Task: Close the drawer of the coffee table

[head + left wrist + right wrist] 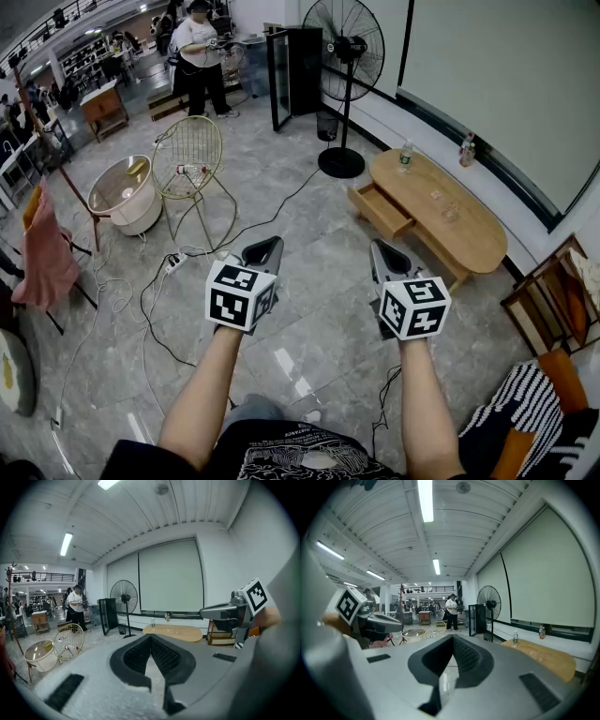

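Note:
The oval wooden coffee table point(459, 220) stands by the right wall, and its drawer point(380, 211) is pulled out toward the room. Both grippers hover over the tiled floor, a good way short of the drawer. My left gripper point(272, 243) is shut and empty. My right gripper point(378, 247) is also shut with nothing in it, and it is the nearer one to the drawer. In the left gripper view the table point(172, 631) lies far ahead beyond the closed jaws point(151, 638). The right gripper view has the table point(543, 656) at the right of its shut jaws point(453, 639).
A standing fan point(344, 56) and a black cabinet point(298, 70) are behind the table. Two bottles point(405, 155) stand on the tabletop. A wire chair point(190, 159), a white tub point(125, 194) and floor cables point(169, 272) lie to the left. A person point(199, 56) stands far back.

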